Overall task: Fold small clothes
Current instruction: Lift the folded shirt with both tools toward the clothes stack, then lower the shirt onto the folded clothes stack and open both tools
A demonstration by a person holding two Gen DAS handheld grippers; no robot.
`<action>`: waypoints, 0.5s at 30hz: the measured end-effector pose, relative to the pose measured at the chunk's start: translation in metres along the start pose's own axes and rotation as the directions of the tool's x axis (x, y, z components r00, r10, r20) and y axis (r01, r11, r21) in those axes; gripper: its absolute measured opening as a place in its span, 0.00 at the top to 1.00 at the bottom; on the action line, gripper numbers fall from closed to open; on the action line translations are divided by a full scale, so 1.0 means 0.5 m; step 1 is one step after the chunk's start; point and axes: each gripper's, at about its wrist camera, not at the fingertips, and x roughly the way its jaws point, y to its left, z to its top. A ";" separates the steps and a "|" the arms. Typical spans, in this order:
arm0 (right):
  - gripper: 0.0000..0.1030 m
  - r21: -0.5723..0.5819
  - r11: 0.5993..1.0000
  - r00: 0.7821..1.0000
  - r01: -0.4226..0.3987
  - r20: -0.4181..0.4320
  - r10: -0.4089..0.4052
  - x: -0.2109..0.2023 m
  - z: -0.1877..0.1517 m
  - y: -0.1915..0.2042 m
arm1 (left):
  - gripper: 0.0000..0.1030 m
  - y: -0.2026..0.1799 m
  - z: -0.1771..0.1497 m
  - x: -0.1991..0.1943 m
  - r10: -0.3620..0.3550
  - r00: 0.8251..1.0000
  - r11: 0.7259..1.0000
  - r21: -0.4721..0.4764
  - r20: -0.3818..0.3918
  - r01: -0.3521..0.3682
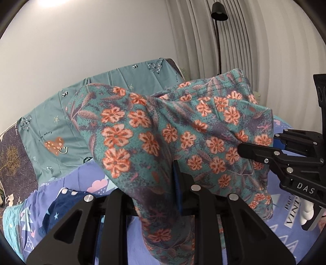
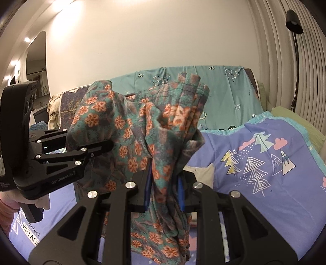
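A small teal garment with orange flowers [image 1: 163,132] hangs in the air between both grippers, bunched and draped. My left gripper [image 1: 156,187] is shut on its lower part; cloth covers the left finger. My right gripper [image 2: 164,183] is shut on another bunch of the same garment [image 2: 142,130], which spills down between the blue pads. The right gripper also shows in the left wrist view [image 1: 244,150], pinching the cloth's right side. The left gripper shows in the right wrist view [image 2: 101,146], its tips in the cloth's left side.
Below lies a purple bedspread [image 2: 264,163] with tree and mountain prints. A teal sheet [image 1: 122,81] covers the sofa back behind. A black floor lamp [image 1: 219,12] stands by the ribbed curtain [image 1: 264,51] at right. A doorway [image 2: 36,67] is far left.
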 end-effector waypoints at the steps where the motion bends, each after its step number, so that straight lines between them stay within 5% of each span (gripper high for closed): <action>1: 0.80 0.004 1.000 1.000 0.010 -0.002 -0.010 0.020 0.003 -0.008 | 0.78 0.000 0.005 0.014 0.006 1.000 1.000 0.004 -0.002 -0.006; 6: 0.78 0.025 0.998 0.998 0.051 -0.026 -0.050 0.117 0.027 -0.047 | 0.70 0.015 0.038 0.116 0.062 0.998 0.998 0.004 -0.006 -0.062; 7: 0.75 0.031 0.998 0.998 0.050 -0.032 -0.049 0.146 0.032 -0.062 | 0.65 0.022 0.038 0.140 0.090 0.996 0.996 0.000 -0.009 -0.090; 9: 0.57 0.047 0.994 0.992 0.100 -0.084 -0.095 0.218 0.031 -0.095 | 0.33 0.028 0.018 0.194 0.243 0.969 0.970 0.009 -0.045 -0.243; 10: 0.57 0.057 0.988 0.983 0.147 -0.120 -0.139 0.243 0.023 -0.110 | 0.33 0.030 0.002 0.213 0.290 0.955 0.957 0.016 -0.065 -0.290; 11: 0.61 0.093 0.978 0.971 0.189 -0.163 -0.172 0.264 0.002 -0.132 | 0.33 0.036 -0.018 0.230 0.289 0.953 0.957 0.015 -0.089 -0.289; 15: 0.64 0.174 0.979 0.971 0.110 -0.230 -0.069 0.273 -0.090 -0.147 | 0.32 0.035 -0.122 0.260 0.174 0.970 0.984 0.005 -0.171 -0.176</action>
